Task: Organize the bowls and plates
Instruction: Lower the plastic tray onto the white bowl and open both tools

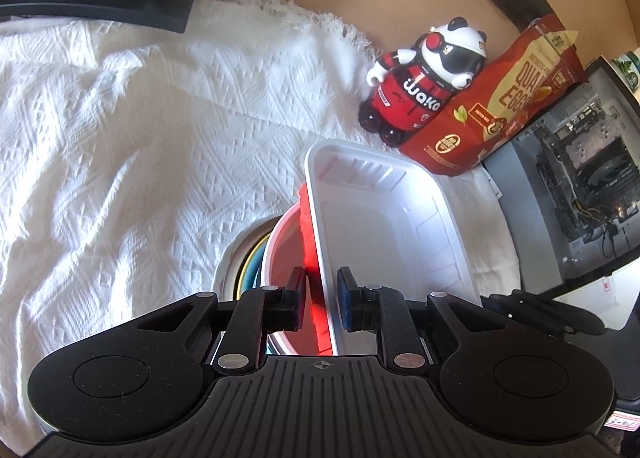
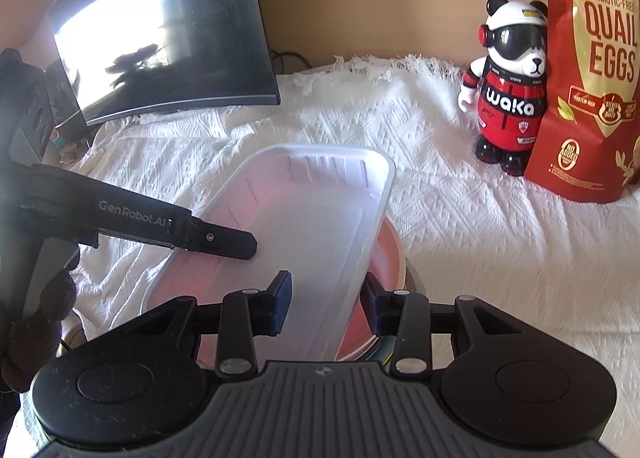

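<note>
Between our two grippers, the white tray [image 2: 320,226] runs lengthwise away from us.
Left gripper [image 1: 320,298] fingers pinch its rim; right gripper [image 2: 326,306] fingers open, straddling its near right edge above the red bowl [image 1: 288,258].

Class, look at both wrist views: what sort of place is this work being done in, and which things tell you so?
Probably a home desk covered with a white cloth: a curved monitor and an open computer case stand beside it.

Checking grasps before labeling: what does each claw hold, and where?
Both claws, left and right, straddle the white tray's opposite long rims; firm clamping cannot be told.
</note>
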A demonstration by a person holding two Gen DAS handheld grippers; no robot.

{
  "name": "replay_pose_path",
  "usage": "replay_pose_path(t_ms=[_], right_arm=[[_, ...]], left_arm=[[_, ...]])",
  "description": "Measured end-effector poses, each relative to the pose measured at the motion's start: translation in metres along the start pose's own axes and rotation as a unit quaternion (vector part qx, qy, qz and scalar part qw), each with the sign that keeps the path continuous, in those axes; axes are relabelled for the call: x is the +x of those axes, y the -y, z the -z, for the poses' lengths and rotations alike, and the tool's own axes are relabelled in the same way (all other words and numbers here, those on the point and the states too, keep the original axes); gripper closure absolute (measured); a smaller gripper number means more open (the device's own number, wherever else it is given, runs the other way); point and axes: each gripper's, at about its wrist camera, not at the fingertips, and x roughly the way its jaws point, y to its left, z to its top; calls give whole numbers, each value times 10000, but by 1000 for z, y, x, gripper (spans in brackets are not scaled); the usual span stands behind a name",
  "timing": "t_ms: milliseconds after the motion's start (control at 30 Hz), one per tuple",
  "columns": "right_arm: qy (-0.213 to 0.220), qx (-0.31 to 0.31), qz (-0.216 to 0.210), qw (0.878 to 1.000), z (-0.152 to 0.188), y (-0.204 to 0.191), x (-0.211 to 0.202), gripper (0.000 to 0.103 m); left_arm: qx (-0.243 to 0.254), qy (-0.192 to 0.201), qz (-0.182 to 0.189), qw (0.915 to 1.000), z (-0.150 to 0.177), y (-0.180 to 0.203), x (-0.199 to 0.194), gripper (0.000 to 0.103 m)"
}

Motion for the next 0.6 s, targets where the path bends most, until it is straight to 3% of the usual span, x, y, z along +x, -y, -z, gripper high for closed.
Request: replay_pose_path(t_ms=[600], right_arm=[[168, 14, -33, 9999, -6, -2, -10, 64]], left_arm=[[-127, -55, 81, 9999, -4, 0, -7, 85]])
